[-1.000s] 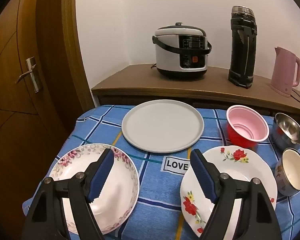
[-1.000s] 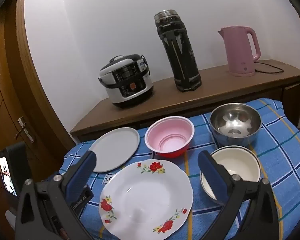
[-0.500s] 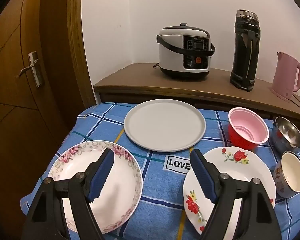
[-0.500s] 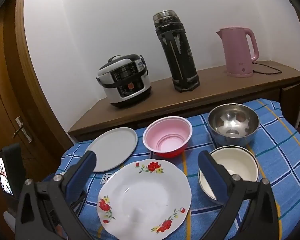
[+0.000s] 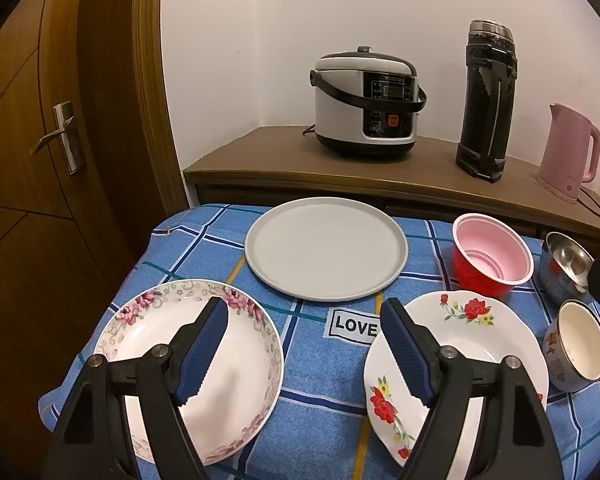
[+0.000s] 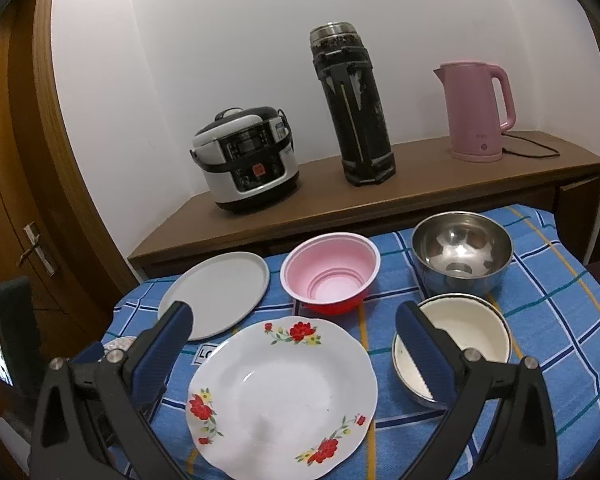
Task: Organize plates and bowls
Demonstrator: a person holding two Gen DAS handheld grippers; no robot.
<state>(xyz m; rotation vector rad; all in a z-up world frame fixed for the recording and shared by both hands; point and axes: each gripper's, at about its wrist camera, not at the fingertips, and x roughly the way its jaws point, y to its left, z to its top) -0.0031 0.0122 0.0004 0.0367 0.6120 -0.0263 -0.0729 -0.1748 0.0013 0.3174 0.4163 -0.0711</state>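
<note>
On the blue checked cloth lie a flat grey plate [image 5: 326, 248] at the back, a pink-rimmed floral plate [image 5: 244, 360] front left and a red-flower plate [image 6: 280, 392] front middle. Beside them stand a pink-and-red bowl [image 6: 330, 270], a steel bowl [image 6: 462, 250] and a cream enamel bowl [image 6: 466, 330]. My left gripper [image 5: 304, 344] is open and empty above the gap between the two flowered plates. My right gripper [image 6: 292, 344] is open and empty, hovering over the red-flower plate, its right finger in front of the cream bowl.
A wooden sideboard [image 6: 380, 208] behind the table carries a rice cooker [image 6: 246, 160], a tall black flask [image 6: 354, 104] and a pink kettle [image 6: 476, 110] with its cord. A wooden door [image 5: 40, 152] stands to the left. The cloth's edge drops off at front left.
Both grippers have drawn back and risen slightly, so the dishes sit lower and smaller in view. Both stay open; no dish has moved.
</note>
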